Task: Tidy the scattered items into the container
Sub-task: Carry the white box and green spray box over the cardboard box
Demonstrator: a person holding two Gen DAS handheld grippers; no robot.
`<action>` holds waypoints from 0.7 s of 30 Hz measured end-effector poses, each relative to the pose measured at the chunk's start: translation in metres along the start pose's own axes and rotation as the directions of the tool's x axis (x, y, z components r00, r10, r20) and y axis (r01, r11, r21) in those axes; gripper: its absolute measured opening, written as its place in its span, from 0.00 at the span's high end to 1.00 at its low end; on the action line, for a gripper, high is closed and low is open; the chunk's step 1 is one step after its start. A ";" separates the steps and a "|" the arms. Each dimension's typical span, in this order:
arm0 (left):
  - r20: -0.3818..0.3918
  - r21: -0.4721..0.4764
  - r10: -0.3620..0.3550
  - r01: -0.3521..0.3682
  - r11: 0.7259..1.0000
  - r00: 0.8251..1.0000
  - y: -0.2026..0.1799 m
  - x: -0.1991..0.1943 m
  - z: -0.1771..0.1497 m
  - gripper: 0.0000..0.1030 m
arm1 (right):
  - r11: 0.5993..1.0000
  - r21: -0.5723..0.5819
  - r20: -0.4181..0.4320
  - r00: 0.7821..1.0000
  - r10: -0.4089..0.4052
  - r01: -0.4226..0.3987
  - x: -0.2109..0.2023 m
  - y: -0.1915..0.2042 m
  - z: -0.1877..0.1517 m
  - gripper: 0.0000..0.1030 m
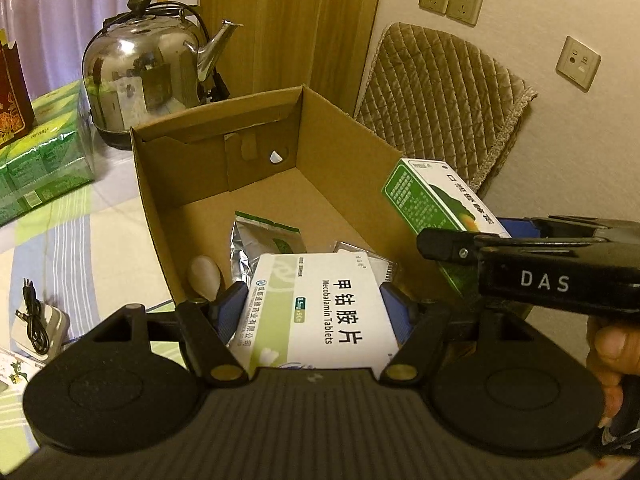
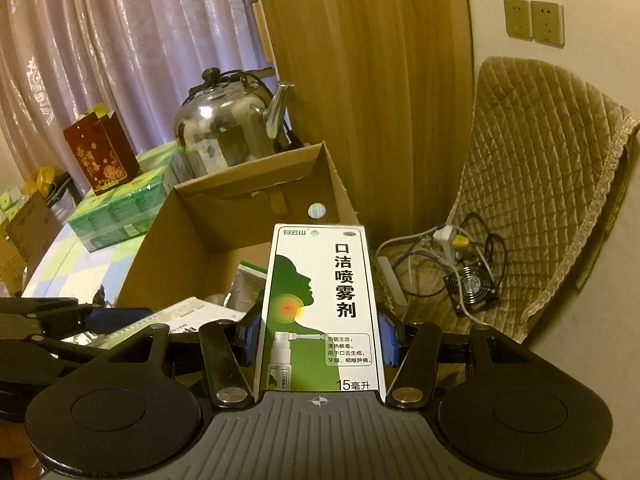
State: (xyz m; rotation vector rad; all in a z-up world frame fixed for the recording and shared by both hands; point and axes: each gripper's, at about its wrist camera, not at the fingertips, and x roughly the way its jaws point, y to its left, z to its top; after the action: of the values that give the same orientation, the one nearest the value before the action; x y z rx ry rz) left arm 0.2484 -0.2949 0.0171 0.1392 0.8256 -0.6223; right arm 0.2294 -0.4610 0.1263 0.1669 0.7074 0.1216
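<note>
Left wrist view: left gripper (image 1: 312,312) clenched on a white tablet box (image 1: 320,312), held over the near edge of the open cardboard box (image 1: 200,168), apparently so it can drop in beside the foil sachet (image 1: 264,240) and pale spoon (image 1: 204,278) already inside. Right wrist view: right gripper (image 2: 318,338) clamped on a green-and-white spray carton (image 2: 320,308), held lengthwise just short of the same cardboard box, likely awaiting its turn; kettle (image 2: 228,128) behind.

My tablet box (image 1: 320,312) reads "Mecobalamin Tablets"; the other gripper's arm (image 1: 544,280) reads "DAS" (white letters); spray box (image 2: 320,312): "15".
</note>
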 end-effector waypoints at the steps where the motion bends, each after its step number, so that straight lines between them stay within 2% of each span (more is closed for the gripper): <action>1: 0.003 -0.001 0.002 -0.002 1.000 1.000 0.000 -0.001 0.000 0.35 | 1.000 0.000 0.000 1.000 0.000 0.000 0.000 0.000 0.000 0.49; 13: 0.066 -0.011 0.028 -0.028 1.000 0.997 0.016 -0.036 -0.006 0.35 | 1.000 -0.014 0.002 1.000 0.012 -0.012 -0.002 0.007 0.000 0.49; 18: 0.044 0.085 0.045 -0.048 0.995 0.998 0.014 -0.051 -0.014 0.35 | 1.000 -0.019 0.008 1.000 0.021 -0.020 -0.004 0.011 0.000 0.49; 21: 0.042 0.107 0.028 -0.032 0.994 0.999 0.015 -0.062 -0.023 0.35 | 1.000 -0.018 0.011 1.000 0.022 -0.022 -0.006 0.011 -0.001 0.49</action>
State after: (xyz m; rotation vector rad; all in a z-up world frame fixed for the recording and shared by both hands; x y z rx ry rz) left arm 0.2108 -0.2460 0.0447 0.2364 0.7502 -0.6396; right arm 0.2240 -0.4510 0.1316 0.1578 0.6928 0.1479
